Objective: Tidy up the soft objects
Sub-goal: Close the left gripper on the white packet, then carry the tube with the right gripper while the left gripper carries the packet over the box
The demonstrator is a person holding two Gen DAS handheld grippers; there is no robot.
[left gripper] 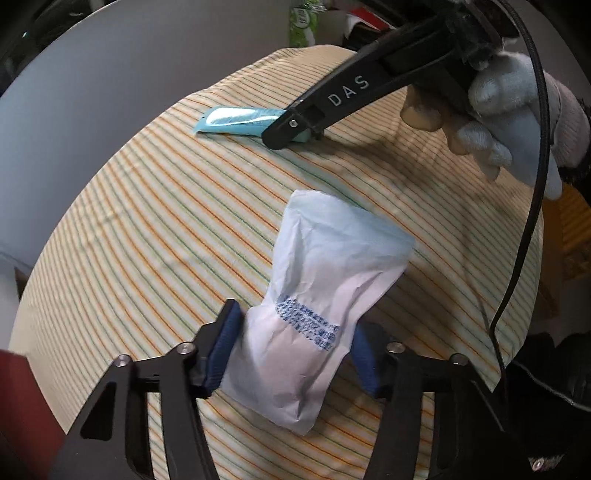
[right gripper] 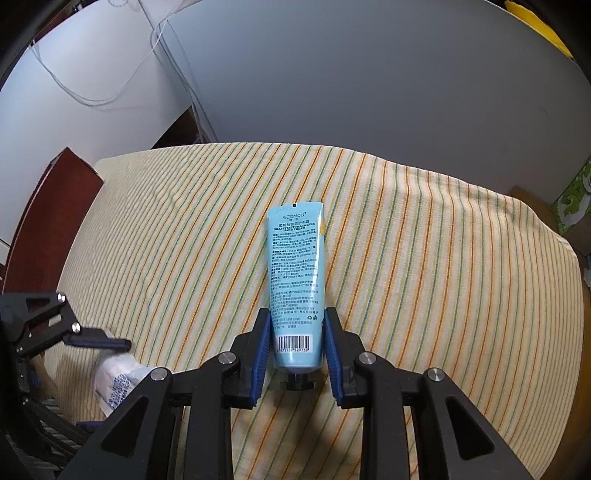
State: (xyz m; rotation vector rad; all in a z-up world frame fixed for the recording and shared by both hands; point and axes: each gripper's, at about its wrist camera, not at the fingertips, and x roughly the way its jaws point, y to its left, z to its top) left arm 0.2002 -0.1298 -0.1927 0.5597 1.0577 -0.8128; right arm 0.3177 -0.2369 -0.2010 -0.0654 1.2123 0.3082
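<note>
Gripping one soft item per tool, both over the striped cloth (right gripper: 424,258) on the table. Left gripper (left gripper: 291,350): blue pads (left gripper: 221,354) pinch the white pouch (left gripper: 325,295) at its printed waist, paper crumpled inward there, so jaws are clenched on it. Rest of the pouch fans out toward the far side, lying on or just over the cloth; can't tell which. Right gripper (right gripper: 295,347): pads squeezed against both sides of the blue hand-cream tube (right gripper: 295,280) near the barcode, cap end toward the camera, crimped end pointing far. In the left view the tube lies low and flat to the cloth at the far side, w/ the gloved hand (left gripper: 509,122) behind the tool. Grabbing each at the narrow part probably keeps the squashy bodies from slipping. Green pack (left gripper: 304,22) sits beyond the far edge. Pouch and tube well apart; my guess is sorting has barely begun.
</note>
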